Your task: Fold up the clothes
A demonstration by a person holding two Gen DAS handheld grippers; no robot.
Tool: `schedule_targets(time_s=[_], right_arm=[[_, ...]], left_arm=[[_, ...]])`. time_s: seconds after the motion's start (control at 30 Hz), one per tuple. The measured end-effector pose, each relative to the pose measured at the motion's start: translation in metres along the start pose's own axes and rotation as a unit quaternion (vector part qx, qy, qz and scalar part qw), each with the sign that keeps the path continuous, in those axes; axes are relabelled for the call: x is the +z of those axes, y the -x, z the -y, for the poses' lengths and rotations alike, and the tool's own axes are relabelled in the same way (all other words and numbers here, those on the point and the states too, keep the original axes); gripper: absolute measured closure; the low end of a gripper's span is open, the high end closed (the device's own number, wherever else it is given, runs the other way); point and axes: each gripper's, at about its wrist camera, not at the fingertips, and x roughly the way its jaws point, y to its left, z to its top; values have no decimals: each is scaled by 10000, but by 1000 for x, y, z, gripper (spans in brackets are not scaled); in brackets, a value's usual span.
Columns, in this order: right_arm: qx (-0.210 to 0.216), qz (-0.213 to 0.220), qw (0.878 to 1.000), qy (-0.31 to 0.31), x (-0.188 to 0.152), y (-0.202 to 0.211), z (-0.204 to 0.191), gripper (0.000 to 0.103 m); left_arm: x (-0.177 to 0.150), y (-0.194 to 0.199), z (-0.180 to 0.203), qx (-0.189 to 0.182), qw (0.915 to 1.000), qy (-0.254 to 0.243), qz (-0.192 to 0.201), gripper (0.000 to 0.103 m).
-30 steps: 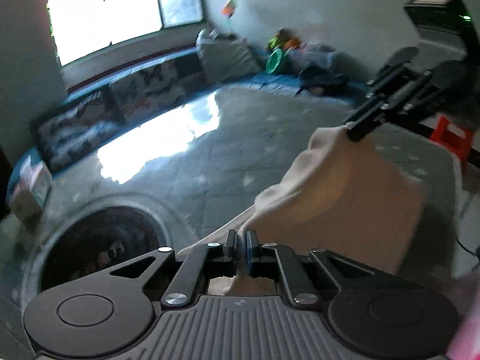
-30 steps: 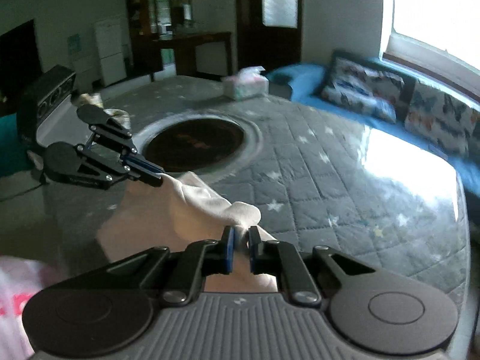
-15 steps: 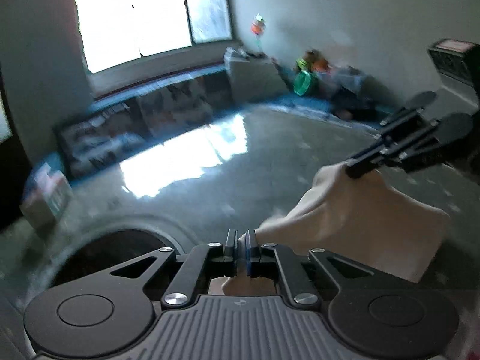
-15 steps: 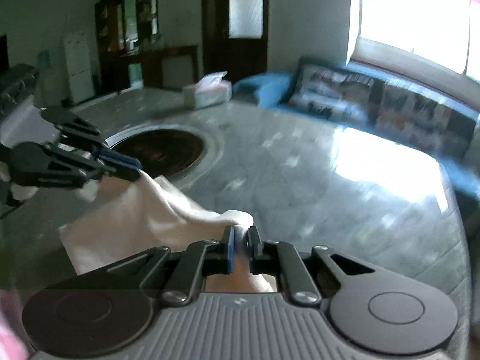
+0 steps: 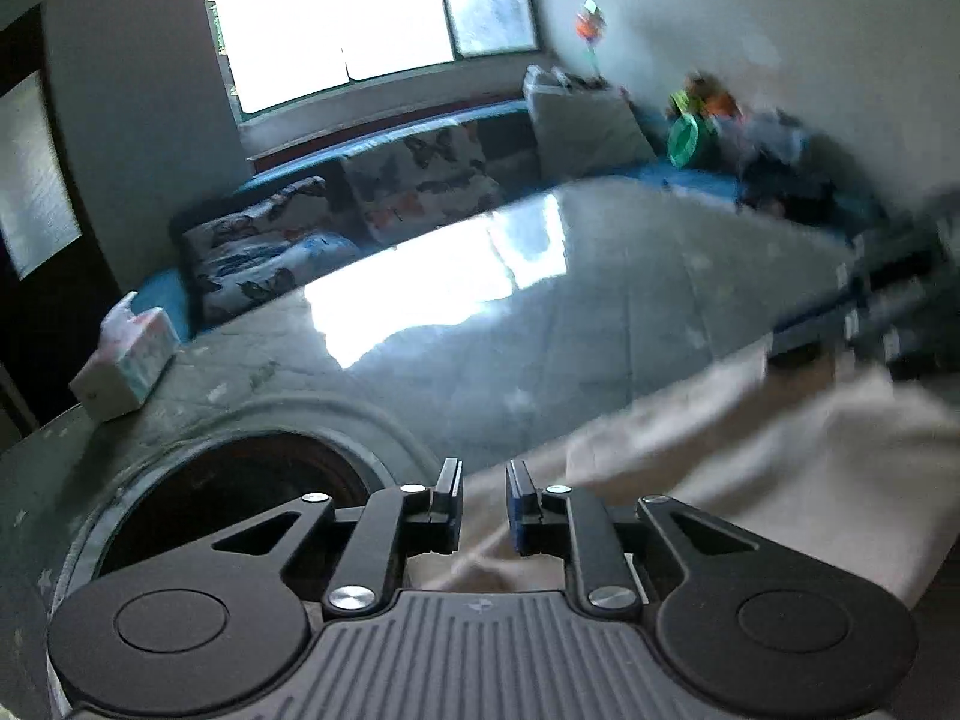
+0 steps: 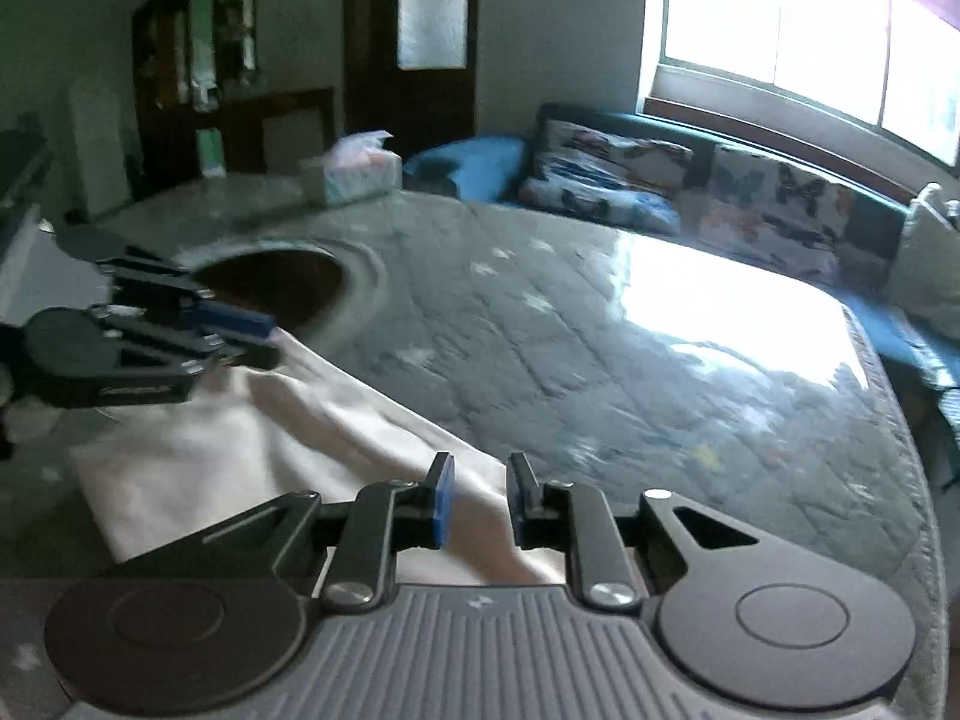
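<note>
A cream garment (image 5: pixel 750 450) lies folded on the grey quilted table (image 5: pixel 600 312), its far edge stretched between my two grippers. My left gripper (image 5: pixel 483 507) is low over the garment's left corner. Its jaws are opening, and the cloth shows in the gap without the pads pressing on it. My right gripper (image 6: pixel 477 501) hovers over the garment (image 6: pixel 240 456) at its right corner. Its jaws are opening too, and the cloth lies loose beneath them. Each gripper shows blurred in the other's view: the right gripper (image 5: pixel 780 351) and the left gripper (image 6: pixel 270 339).
A dark round opening (image 5: pixel 240 492) is set in the table to the left of the garment. A tissue box (image 5: pixel 129 366) stands near the table's far left edge. A sofa with butterfly cushions (image 6: pixel 690 192) runs under the bright window beyond the table.
Both grippers were shut on the garment's corners, holding it up. They have come down toward the table and their jaws have parted, so the cloth has dropped flat.
</note>
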Motion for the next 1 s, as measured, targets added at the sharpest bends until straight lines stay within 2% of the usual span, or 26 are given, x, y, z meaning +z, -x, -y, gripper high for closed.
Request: schedule_targets(time_s=[0.1, 0.2, 0.23, 0.33, 0.43, 0.6, 0.73, 0.8, 0.87, 1.0], right_arm=[[243, -103, 9997, 2, 2, -10, -9, 86], [179, -257, 9995, 20, -2, -27, -13, 86], [149, -268, 9995, -32, -3, -31, -11, 86], [124, -207, 9995, -200, -3, -36, -5, 87], [90, -93, 9996, -259, -3, -22, -3, 86], [236, -144, 9996, -84, -15, 3, -8, 87], [-78, -243, 9991, -344, -32, 7, 7, 85], [-122, -147, 9985, -518, -34, 18, 13, 85], [-197, -9, 9991, -380, -32, 31, 10, 85], [42, 14, 9998, -184, -38, 47, -3, 85]], left_arm=[[9, 2, 4, -456, 9986, 274, 26, 90], [13, -6, 14, -970, 9944, 404, -152, 93], [12, -13, 16, -998, 9941, 369, -218, 93], [10, -33, 16, -981, 9931, 485, -429, 93], [9, -38, 18, -917, 9930, 615, -429, 93], [9, -40, 18, -883, 9938, 548, -400, 92], [7, -40, 19, -840, 9943, 536, -387, 92], [7, -40, 21, -811, 9947, 505, -376, 92], [6, -40, 21, -796, 9949, 496, -370, 92], [6, -39, 22, -785, 9949, 512, -370, 92]])
